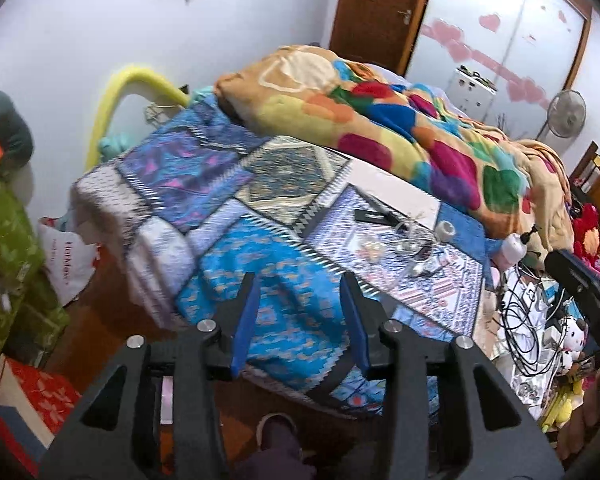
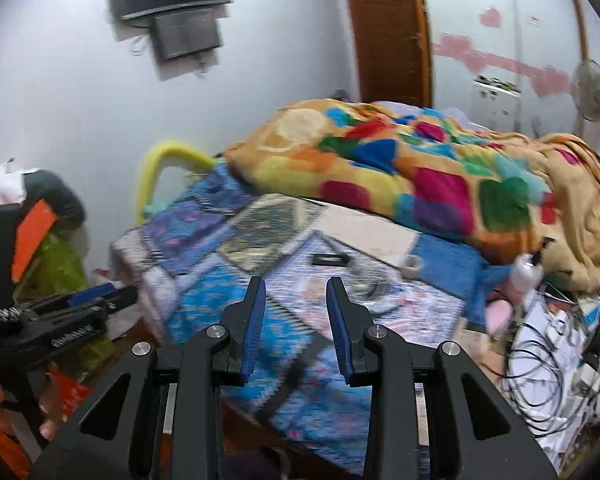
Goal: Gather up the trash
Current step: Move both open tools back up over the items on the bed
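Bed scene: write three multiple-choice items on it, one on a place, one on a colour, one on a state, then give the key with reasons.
1. Where does the roll of tape lie?
A. On the patchwork bedspread, near the edge of the colourful blanket
B. On the floor under the bed
C. On top of the standing fan

2. What colour is the curved foam tube at the far corner of the bed?
A. Red
B. Yellow
C. Black

3. How are the left gripper and the right gripper?
A. Both clamp a wrapper
B. Both stand open with nothing between the fingers
C. One holds the tape

Key: 1 A, the tape sits on the blue patch beside the blanket. 2 B, the tube is plainly yellow against the wall. 3 B, each wrist view shows only bedspread through the gap.
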{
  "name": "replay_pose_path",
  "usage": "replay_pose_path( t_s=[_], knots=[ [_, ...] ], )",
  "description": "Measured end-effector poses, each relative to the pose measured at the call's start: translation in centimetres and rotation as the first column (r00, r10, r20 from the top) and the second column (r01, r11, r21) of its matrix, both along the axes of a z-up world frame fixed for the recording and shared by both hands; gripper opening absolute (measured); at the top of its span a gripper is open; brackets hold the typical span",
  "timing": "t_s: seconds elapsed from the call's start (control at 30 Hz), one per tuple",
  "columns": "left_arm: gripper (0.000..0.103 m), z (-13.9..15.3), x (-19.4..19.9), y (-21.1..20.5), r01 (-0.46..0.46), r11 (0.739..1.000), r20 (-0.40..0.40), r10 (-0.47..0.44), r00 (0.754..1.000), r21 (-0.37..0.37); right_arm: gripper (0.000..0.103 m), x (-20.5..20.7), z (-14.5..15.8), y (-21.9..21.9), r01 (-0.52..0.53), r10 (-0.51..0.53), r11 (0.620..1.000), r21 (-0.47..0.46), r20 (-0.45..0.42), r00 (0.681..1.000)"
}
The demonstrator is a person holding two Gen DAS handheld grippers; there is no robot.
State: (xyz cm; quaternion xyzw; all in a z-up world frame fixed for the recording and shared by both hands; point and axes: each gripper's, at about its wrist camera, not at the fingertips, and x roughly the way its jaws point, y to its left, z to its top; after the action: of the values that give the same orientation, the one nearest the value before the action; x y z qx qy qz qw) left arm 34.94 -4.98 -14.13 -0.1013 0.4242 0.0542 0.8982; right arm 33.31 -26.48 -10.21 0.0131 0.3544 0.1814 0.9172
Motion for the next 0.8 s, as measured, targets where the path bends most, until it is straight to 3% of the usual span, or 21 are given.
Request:
replay_pose_path(
  t_s=[0.2,0.4,0.47,0.53,0.6,0.8],
  knots=[
    [0.045,-2.5,4.8,-3.2,0.063,0.997,-0.05,-0.065,0.997,-0.036,0.029,2.9,-2.6,-3.7,0.067,-0.068,0.997,-0.025,-0.06,0.996],
    [0.045,-6.0,9.1,-5.7,0.116,0.993,-0.113,-0.118,0.987,-0.024,0.029,5.4,-5.9,-5.5,0.092,-0.095,0.995,-0.026,-0.132,0.987],
    [0.045,-7.3,10.3,-6.3,0.137,0.99,-0.129,-0.139,0.982,-0.02,0.032,6.5,-7.2,-5.8,0.098,-0.1,0.995,-0.021,-0.166,0.981],
    [0.049,-8.8,11.7,-7.1,0.161,0.987,-0.149,-0.161,0.976,-0.014,0.046,7.6,-8.6,-5.8,0.107,-0.107,0.994,-0.009,-0.2,0.974],
    [0.051,-10.0,12.7,-7.5,0.174,0.985,-0.162,-0.173,0.971,-0.008,0.051,8.6,-9.9,-5.9,0.115,-0.112,0.993,0.0,-0.223,0.968],
    [0.052,-13.8,15.7,-8.1,0.199,0.98,-0.216,-0.197,0.956,-0.012,0.051,12.0,-14.1,-4.4,0.106,-0.093,0.994,0.023,-0.321,0.943]
  ],
)
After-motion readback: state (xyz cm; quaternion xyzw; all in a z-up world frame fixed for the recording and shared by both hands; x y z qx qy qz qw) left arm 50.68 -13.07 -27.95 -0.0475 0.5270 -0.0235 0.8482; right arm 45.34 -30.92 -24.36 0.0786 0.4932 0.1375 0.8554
